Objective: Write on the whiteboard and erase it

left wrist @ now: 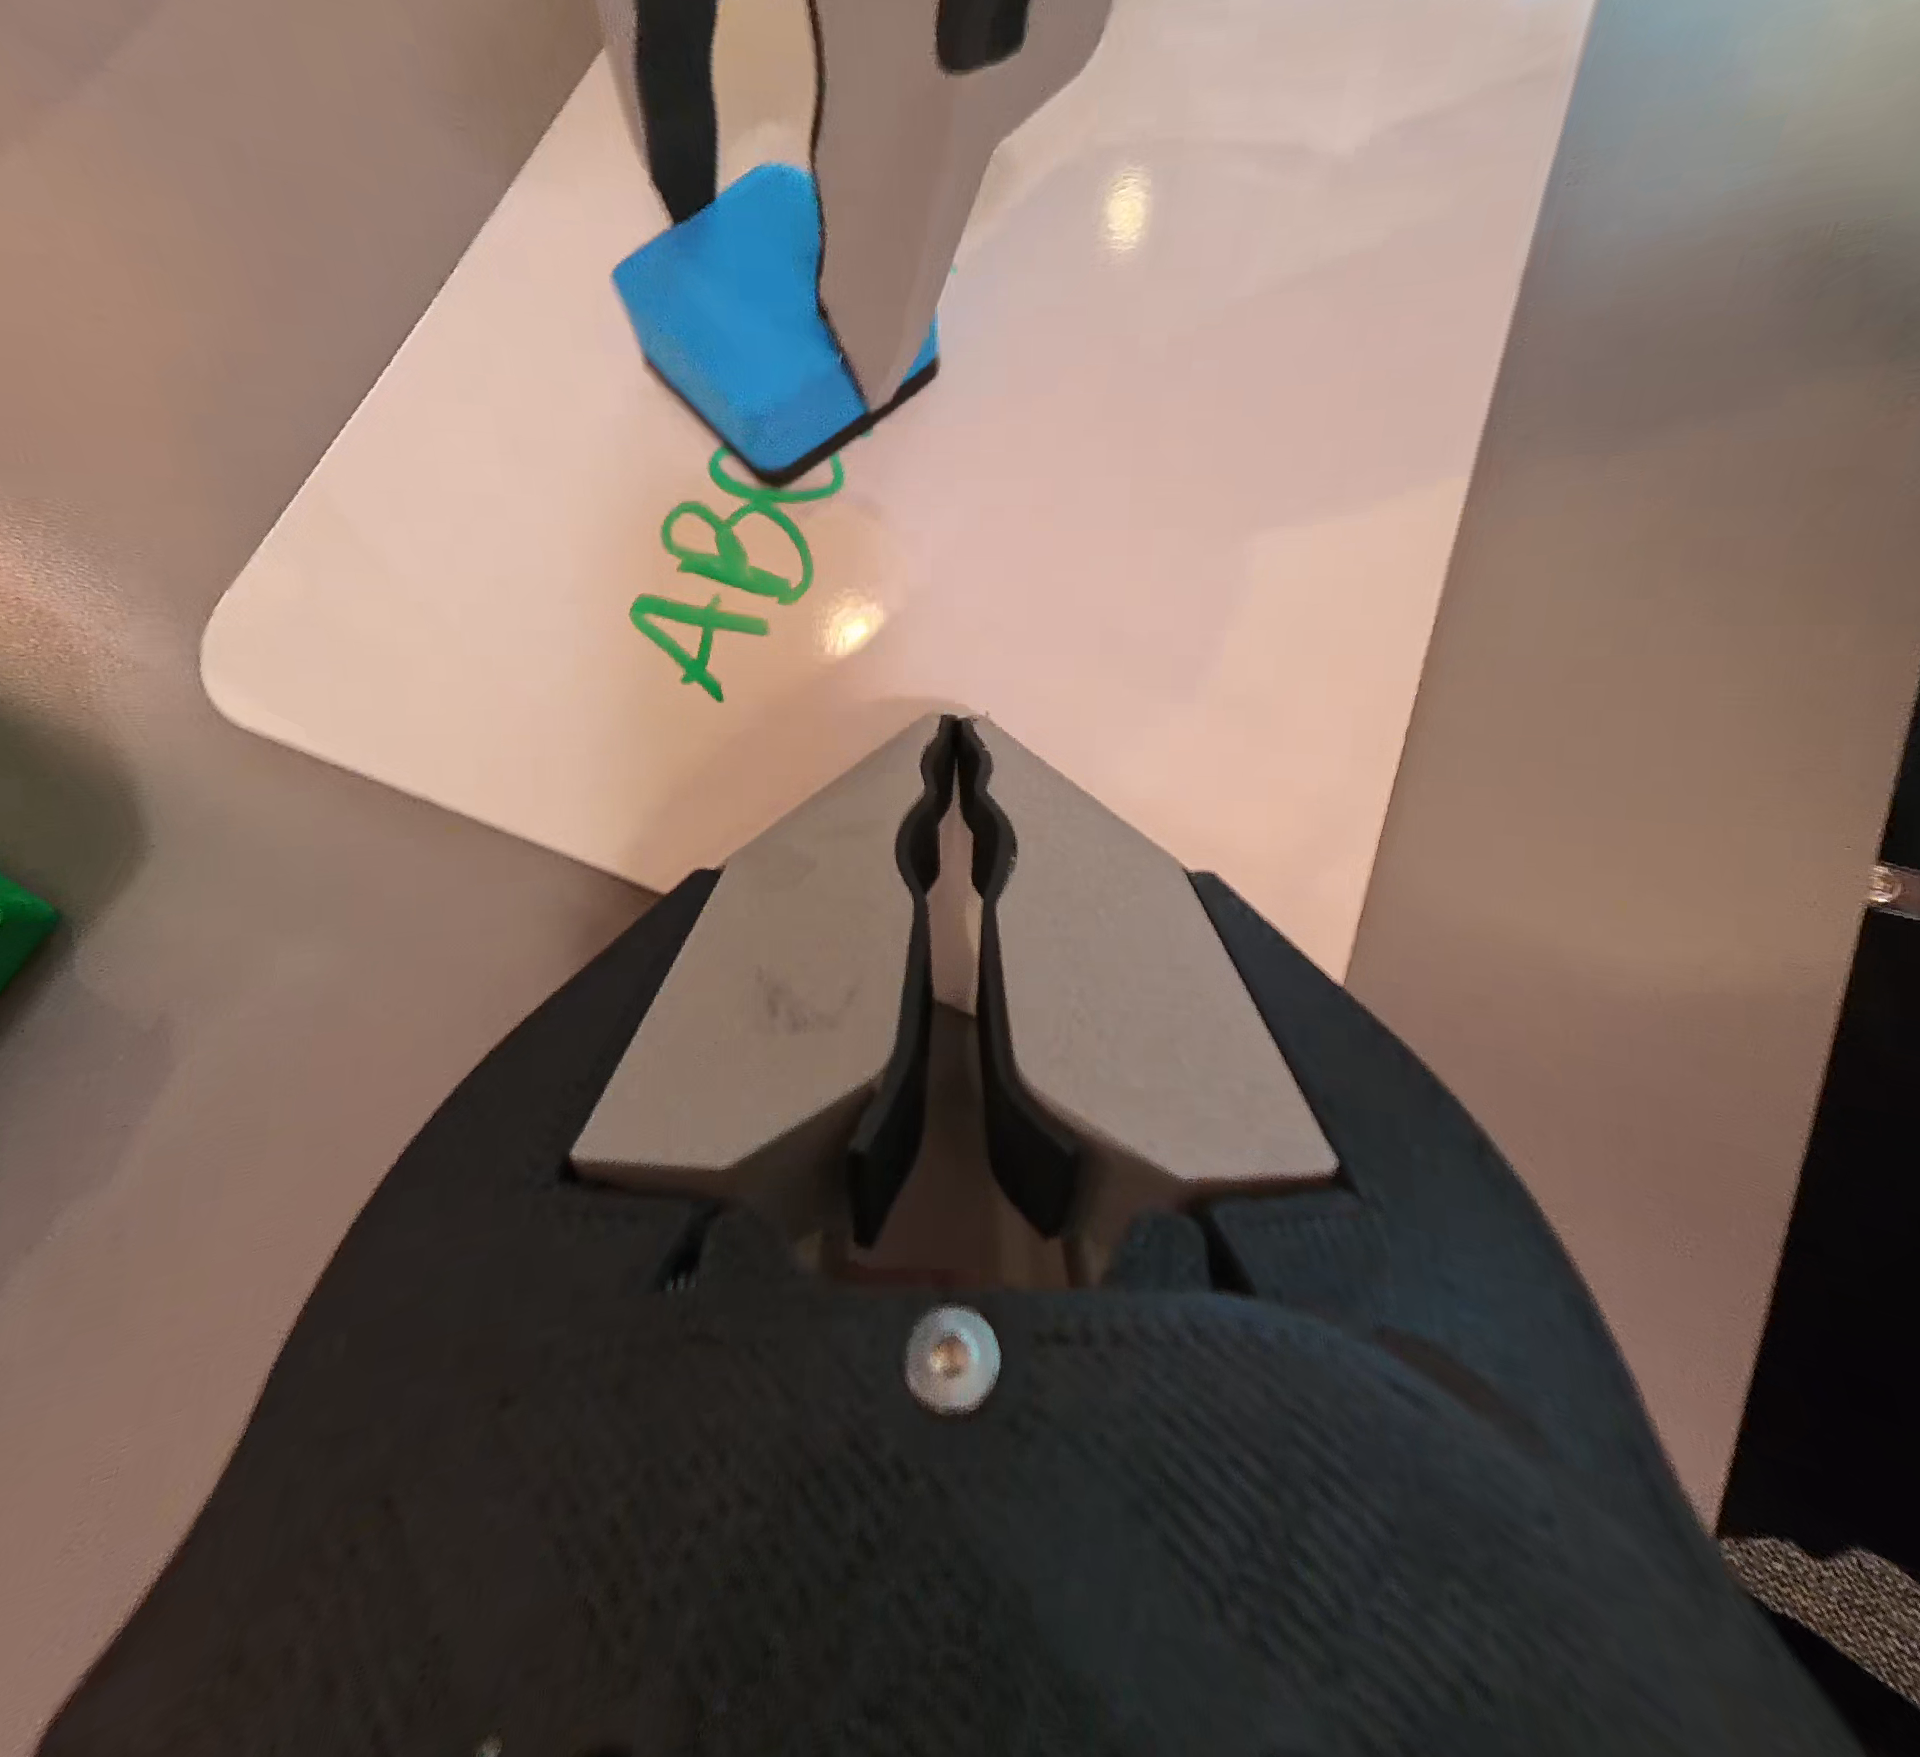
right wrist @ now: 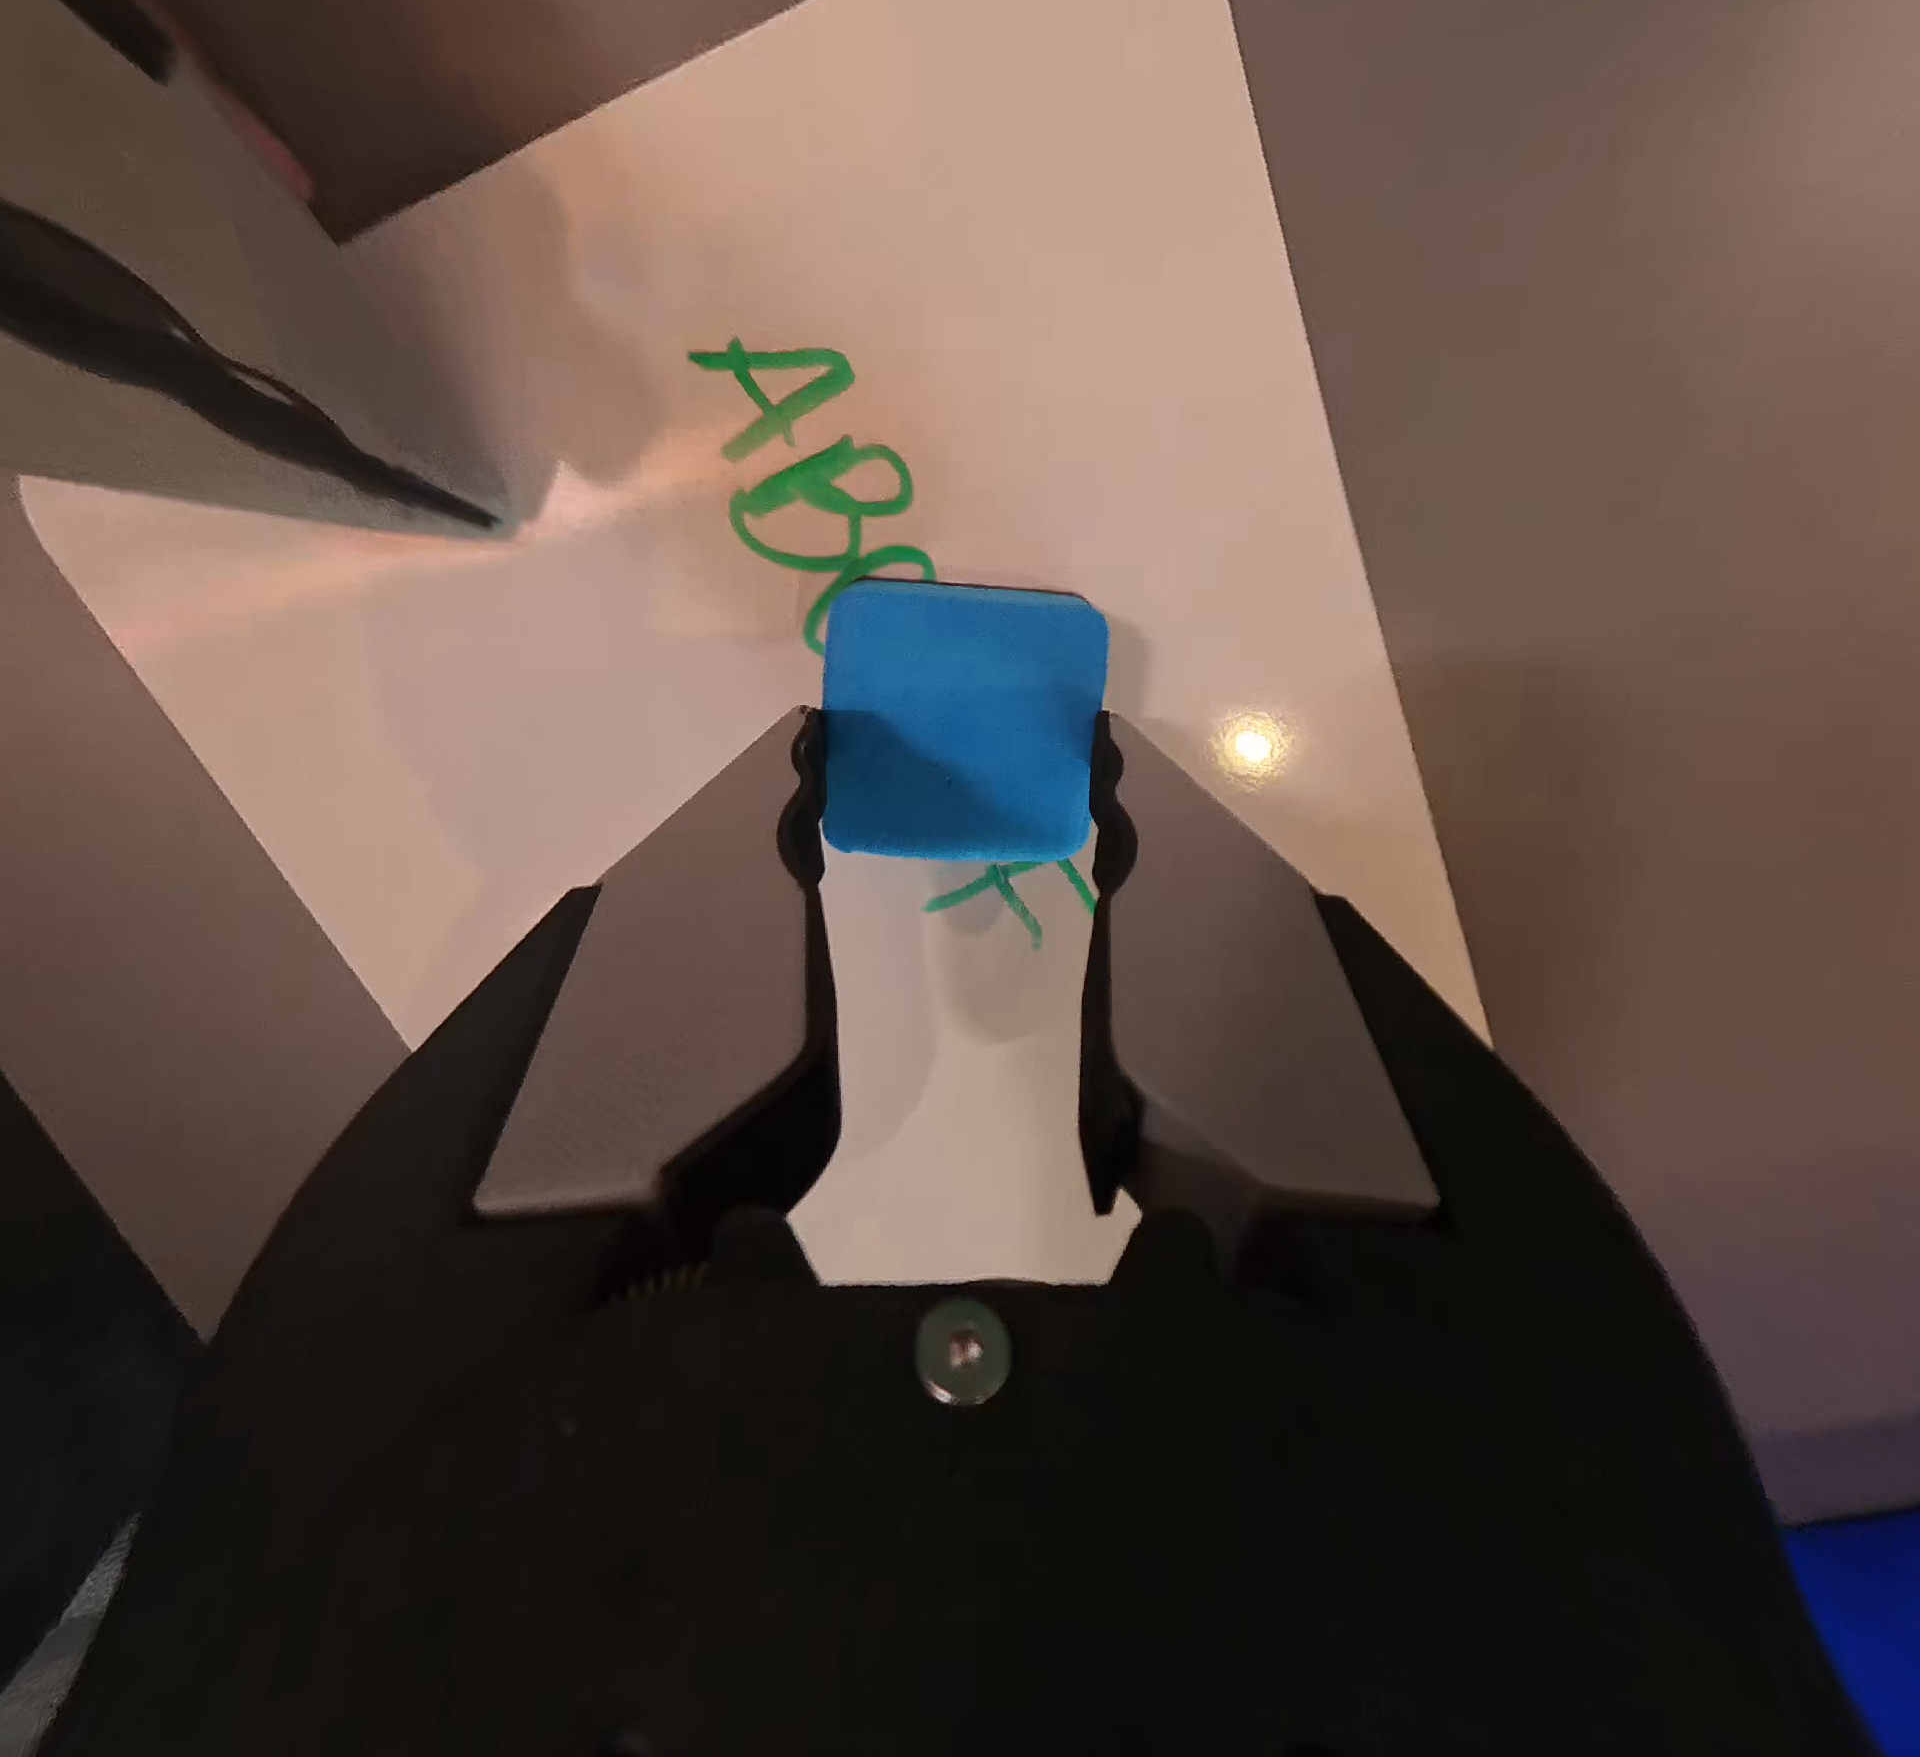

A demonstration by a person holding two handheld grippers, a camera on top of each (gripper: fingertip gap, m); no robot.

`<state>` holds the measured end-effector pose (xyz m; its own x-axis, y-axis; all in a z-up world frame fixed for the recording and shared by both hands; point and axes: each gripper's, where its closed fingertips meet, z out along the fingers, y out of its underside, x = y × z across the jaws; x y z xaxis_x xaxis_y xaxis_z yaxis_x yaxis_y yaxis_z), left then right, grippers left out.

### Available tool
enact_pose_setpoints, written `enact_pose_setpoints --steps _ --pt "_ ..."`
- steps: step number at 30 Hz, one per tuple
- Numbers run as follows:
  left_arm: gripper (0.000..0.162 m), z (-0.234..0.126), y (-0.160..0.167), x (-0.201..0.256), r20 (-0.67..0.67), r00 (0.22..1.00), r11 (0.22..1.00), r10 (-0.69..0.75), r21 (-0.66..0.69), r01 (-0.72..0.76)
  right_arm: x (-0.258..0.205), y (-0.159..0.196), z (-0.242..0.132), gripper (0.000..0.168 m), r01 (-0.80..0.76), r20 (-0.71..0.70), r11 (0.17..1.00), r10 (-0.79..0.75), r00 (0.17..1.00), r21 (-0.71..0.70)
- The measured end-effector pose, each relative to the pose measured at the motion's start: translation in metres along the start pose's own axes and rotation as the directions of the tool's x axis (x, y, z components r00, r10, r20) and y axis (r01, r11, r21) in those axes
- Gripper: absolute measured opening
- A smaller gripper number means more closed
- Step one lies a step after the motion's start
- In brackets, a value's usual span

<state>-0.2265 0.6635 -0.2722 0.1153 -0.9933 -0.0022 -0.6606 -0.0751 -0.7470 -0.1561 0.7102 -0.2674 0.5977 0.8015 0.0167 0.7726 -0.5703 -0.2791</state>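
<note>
A white whiteboard (left wrist: pixel 1195 481) lies flat on a grey-brown table and shows in the right wrist view too (right wrist: pixel 1039 253). Green marker writing (left wrist: pixel 727 564) runs across its middle, also in the right wrist view (right wrist: pixel 800 460). My right gripper (right wrist: pixel 961 751) is shut on a blue eraser block (right wrist: pixel 961 720) with a black underside. It presses the eraser (left wrist: pixel 738 325) onto the board over the middle of the writing. My left gripper (left wrist: pixel 958 722) is shut and empty, its tips resting on the board's near edge. It shows at the left of the right wrist view (right wrist: pixel 488 518).
A green object (left wrist: pixel 21 928) lies at the table's left edge, partly cut off. A dark edge with a clear clip (left wrist: pixel 1886 886) stands at the right. A blue surface (right wrist: pixel 1860 1603) shows at the lower right of the right wrist view.
</note>
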Motion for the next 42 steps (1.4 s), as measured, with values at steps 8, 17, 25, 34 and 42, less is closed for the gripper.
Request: enact_pose_setpoints --steps 8,17,25,34,42 --pt "0.000 0.001 0.000 0.002 -0.017 1.000 1.000 -0.010 -0.001 0.010 0.004 0.021 -0.006 0.049 0.029 -0.028 0.996 -0.032 0.999 -0.088" --pt "0.000 0.001 0.000 -0.002 0.003 1.000 1.000 -0.017 -0.003 0.017 -0.002 0.037 -0.011 0.049 0.057 -0.007 0.989 -0.058 0.998 -0.133" --pt "0.000 0.001 0.000 -0.002 -0.002 1.000 1.000 -0.017 -0.004 0.017 -0.009 0.032 -0.009 0.049 0.074 0.030 0.995 -0.072 0.997 -0.070" --pt "0.000 0.001 0.000 -0.002 -0.006 1.000 1.000 -0.019 -0.003 0.019 -0.017 0.016 -0.004 0.049 0.092 0.032 0.995 -0.090 0.995 -0.042" --pt "0.000 0.001 0.000 -0.002 -0.005 1.000 1.000 -0.017 -0.002 0.017 -0.012 -0.018 0.005 0.049 0.096 0.025 0.995 -0.097 0.995 0.038"
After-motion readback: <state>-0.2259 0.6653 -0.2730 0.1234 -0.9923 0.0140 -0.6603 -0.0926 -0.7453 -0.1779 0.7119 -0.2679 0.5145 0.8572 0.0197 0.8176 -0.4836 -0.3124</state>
